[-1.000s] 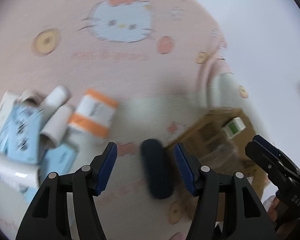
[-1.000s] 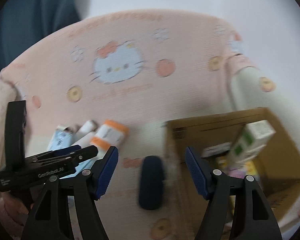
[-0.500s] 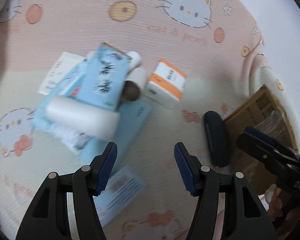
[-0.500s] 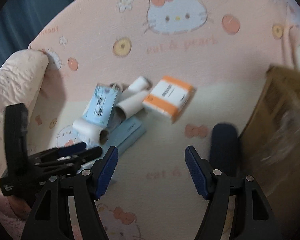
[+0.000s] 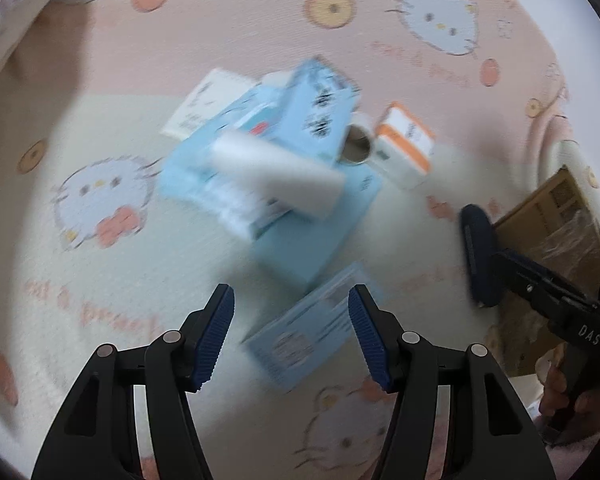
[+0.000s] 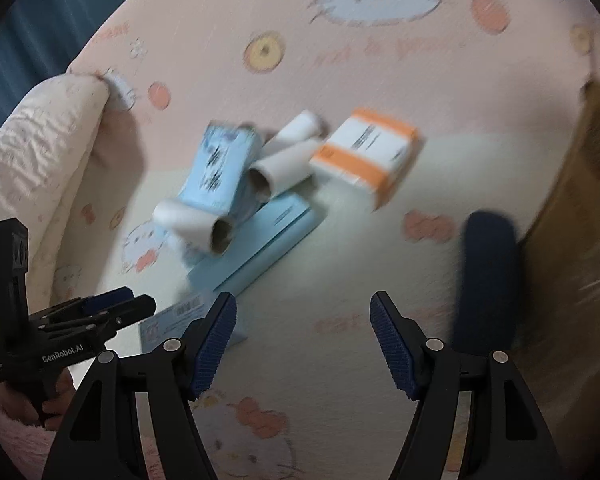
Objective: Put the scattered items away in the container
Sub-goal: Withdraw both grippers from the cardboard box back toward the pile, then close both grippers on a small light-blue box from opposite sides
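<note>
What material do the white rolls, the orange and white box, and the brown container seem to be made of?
White rolls: probably paper wound on cardboard, matte, with a brown hollow core visible at the end.
Orange and white box: likely printed paperboard with sharp folded edges.
Brown container: corrugated cardboard by its look, plain brown.

We read "GenRobot.AI" on the left gripper (image 6: 112,306) body, and "DAS" on the right gripper (image 5: 516,264) body. Print on the boxes (image 5: 316,114) and sheet (image 6: 372,52) blurs beyond our reading.
</note>
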Motion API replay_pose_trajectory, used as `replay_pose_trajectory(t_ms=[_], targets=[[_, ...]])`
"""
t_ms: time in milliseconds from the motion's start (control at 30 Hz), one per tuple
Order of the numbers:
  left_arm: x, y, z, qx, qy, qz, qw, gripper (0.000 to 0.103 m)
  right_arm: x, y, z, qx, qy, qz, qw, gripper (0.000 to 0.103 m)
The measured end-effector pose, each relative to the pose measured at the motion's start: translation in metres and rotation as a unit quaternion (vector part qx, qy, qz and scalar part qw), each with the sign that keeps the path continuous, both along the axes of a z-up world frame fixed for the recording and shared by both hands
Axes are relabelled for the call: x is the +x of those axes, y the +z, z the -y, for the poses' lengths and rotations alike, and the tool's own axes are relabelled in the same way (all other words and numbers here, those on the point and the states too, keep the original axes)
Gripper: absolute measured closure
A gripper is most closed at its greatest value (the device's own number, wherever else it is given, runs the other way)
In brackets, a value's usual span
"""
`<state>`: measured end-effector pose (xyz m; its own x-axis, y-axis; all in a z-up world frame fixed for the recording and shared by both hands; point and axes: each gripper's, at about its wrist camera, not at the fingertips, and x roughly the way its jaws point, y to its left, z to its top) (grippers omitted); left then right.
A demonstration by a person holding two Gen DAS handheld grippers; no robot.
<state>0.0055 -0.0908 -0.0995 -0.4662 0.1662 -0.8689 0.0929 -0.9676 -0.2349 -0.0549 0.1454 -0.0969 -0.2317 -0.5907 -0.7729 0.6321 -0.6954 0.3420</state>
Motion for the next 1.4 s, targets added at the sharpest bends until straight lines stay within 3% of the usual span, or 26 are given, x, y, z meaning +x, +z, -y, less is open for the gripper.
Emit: replay_pose_trajectory(t_ms=[133,333,567,733,867,1033,1200,1400], targets=[[0.011,-0.010,0.018,-0.004,0.025,0.021,0.9995,0.039,0.011,-0.016,0.015,-0.009,0.042,0.006,0.999,0.035],[0.008,-0.032,0.032,0.070,0.054,0.068,0.9938,0.039,0.012,-0.039,0.032,-0.050,0.068,0.059,0.995,0.035],[0.007,-0.030,0.028,0.073,0.057,0.072,0.9930,0.044,0.010,-0.049,0.044,-0.092,0.077,0.084,0.989,0.036],[0.016,-0.022,0.035,0.060,0.074,0.079,0.9923,0.045,0.013,-0.057,0.050,-0.110,0.083,0.098,0.986,0.044],[0.019,-0.030,0.036,0.088,0.077,0.102,0.9879,0.045,0.016,-0.060,0.056,-0.116,0.089,0.095,0.985,0.054],[0.012,-0.026,0.019,0.090,0.042,0.082,0.9916,0.063,0.015,-0.066,0.053,-0.133,0.090,0.109,0.981,0.061],[0.005,-0.024,0.004,0.072,0.008,0.074,0.9946,0.063,0.017,-0.068,0.052,-0.137,0.090,0.104,0.981,0.061],[-0.009,-0.029,-0.011,0.098,-0.027,0.073,0.9921,0.063,0.010,-0.060,0.026,-0.113,0.056,0.096,0.987,0.061]])
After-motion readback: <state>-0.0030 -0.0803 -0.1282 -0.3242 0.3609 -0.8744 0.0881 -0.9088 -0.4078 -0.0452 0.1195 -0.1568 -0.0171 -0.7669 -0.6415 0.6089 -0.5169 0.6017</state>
